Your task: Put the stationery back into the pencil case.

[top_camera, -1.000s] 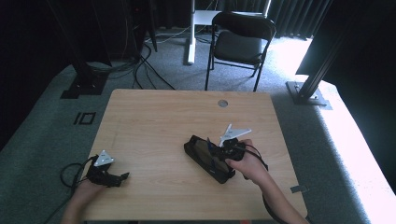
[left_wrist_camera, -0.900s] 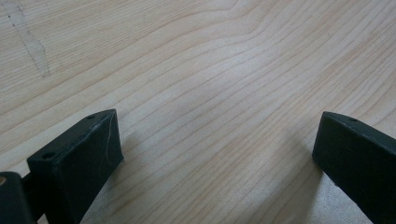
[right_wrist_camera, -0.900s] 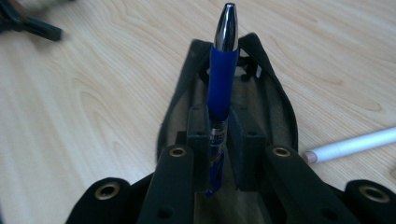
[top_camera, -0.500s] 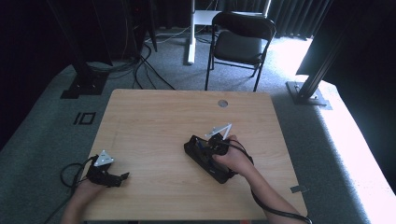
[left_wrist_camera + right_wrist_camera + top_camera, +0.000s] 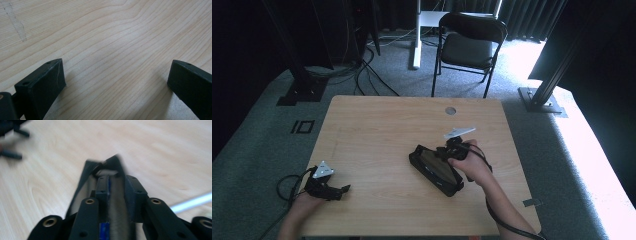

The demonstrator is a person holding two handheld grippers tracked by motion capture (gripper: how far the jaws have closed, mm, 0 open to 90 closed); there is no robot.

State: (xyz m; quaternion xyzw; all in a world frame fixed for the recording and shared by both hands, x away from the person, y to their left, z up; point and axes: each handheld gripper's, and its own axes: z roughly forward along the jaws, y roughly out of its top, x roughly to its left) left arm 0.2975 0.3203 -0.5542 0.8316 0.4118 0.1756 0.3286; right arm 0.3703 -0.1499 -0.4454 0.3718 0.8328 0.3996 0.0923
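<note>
Right claw (image 5: 447, 151) clamped on black case's (image 5: 434, 170) rim, mid-table (image 5: 377, 130)

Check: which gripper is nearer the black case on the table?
Right. The right gripper is at the black case, jaws closed on its edge in the right gripper view. The left gripper sits well off near the table's near-left corner, jaws open.

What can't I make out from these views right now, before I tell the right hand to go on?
- Black case: too small in the high view to tell what it is; the hand covers its right end.
- Right gripper: in its own blurred view the jaws close on the case's edge; the contents cannot be seen.
- Left gripper: open above bare table.
</note>
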